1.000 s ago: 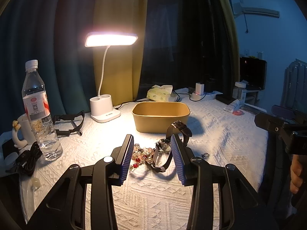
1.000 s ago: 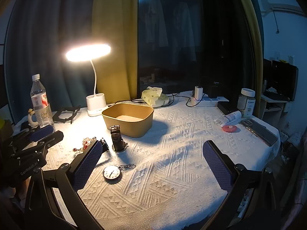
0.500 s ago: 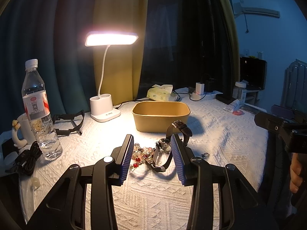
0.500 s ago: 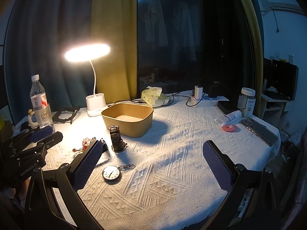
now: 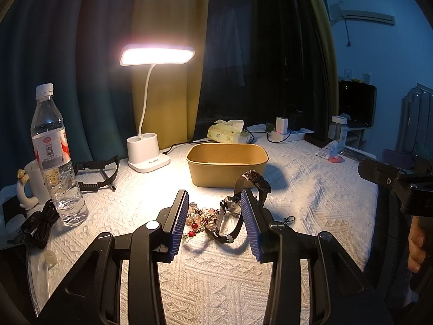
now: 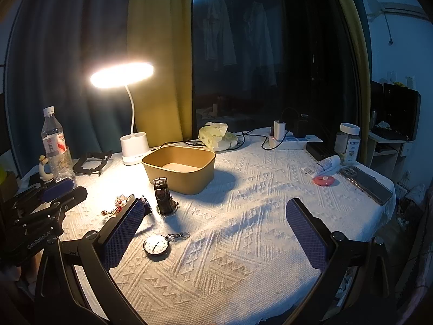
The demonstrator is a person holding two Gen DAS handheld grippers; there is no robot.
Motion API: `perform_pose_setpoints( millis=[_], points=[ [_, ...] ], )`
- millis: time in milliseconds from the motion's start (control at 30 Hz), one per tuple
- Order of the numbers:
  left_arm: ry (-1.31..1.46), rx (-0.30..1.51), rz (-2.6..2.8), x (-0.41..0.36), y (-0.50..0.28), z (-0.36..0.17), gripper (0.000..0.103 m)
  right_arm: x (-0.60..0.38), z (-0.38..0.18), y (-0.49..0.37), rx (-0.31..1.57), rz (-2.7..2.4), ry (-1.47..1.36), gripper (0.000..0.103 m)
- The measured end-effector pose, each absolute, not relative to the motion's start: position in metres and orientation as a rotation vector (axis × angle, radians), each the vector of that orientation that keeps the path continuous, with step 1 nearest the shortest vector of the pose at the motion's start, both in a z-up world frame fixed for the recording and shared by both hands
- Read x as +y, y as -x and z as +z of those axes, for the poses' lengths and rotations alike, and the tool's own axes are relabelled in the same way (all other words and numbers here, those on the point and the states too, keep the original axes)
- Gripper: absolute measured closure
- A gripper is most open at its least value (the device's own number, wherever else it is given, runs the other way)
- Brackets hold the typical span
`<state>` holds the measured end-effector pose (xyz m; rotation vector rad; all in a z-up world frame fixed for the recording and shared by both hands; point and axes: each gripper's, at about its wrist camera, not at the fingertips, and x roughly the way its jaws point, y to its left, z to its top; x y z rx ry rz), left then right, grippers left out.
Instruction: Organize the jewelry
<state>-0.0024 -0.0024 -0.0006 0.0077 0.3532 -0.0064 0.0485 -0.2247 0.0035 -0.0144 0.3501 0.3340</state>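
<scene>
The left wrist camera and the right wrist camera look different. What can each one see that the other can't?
Only the left wrist view shows the thin black wristwatch lying between the left tool's open fingers, and a black cord beside the bottle.

Only the right wrist view shows the whole pocket watch face, the phone, and the wide-open right tool.

Both show the lit lamp, yellow box, water bottle, beaded bracelet and brown-strap watch.

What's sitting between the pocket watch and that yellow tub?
In the right wrist view, a brown-strapped wristwatch standing on the cloth lies between the pocket watch and the tub; the rest of that stretch is bare white cloth.
</scene>
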Motion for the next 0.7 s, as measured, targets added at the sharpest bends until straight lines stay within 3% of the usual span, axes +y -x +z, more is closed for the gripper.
perform_pose_setpoints(
  millis=[700],
  points=[
    [0.05,0.405,0.009,0.011,-0.009,-0.004,0.06,-0.188,-0.021,-0.095,0.507,0.457,0.05,0.0]
  ],
)
